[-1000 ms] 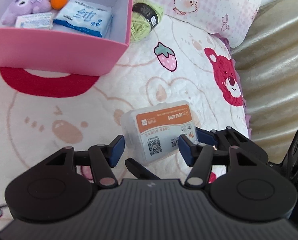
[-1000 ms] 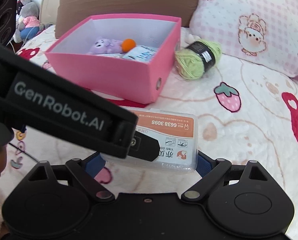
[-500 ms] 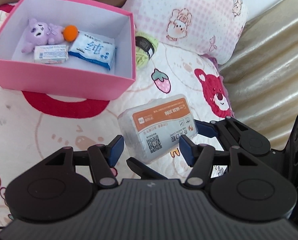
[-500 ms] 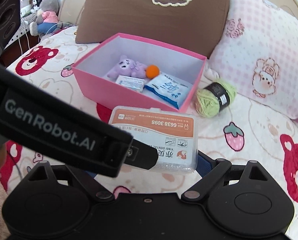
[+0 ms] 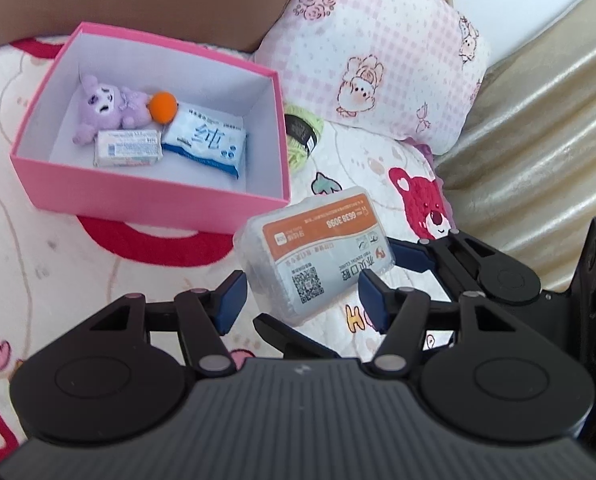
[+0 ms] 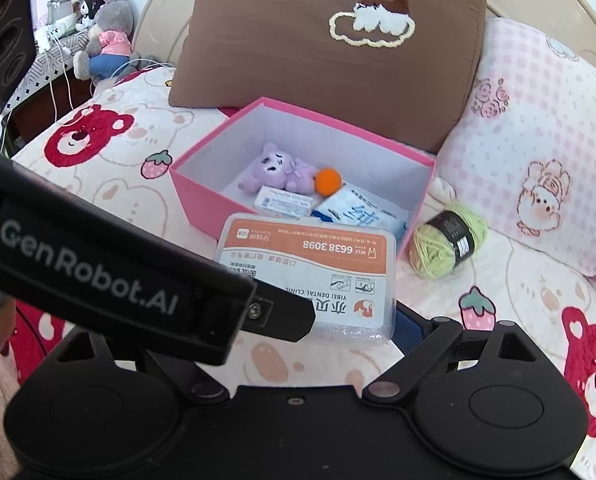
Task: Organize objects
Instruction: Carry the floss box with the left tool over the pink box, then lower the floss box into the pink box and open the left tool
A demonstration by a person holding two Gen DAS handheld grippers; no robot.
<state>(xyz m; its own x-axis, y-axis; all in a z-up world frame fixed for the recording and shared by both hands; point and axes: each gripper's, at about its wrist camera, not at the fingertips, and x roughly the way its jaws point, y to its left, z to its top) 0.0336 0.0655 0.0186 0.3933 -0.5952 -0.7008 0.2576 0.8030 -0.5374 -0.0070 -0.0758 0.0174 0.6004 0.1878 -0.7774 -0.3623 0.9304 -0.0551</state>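
Floss case (image 5: 316,256) is judged light, rigid, slick plastic; best held across its short ends. It is held off the bed at 5 o'clock of the pink box (image 5: 146,196). Right gripper (image 6: 318,320): jaws spread wide, pinching the case ends. Left gripper (image 5: 298,300): jaws half open around the case's near corner; contact cannot be told.

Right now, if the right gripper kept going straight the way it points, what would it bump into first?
Probably the near wall of the pink box, though the clear floss box in its fingers would touch first; depth is unclear.
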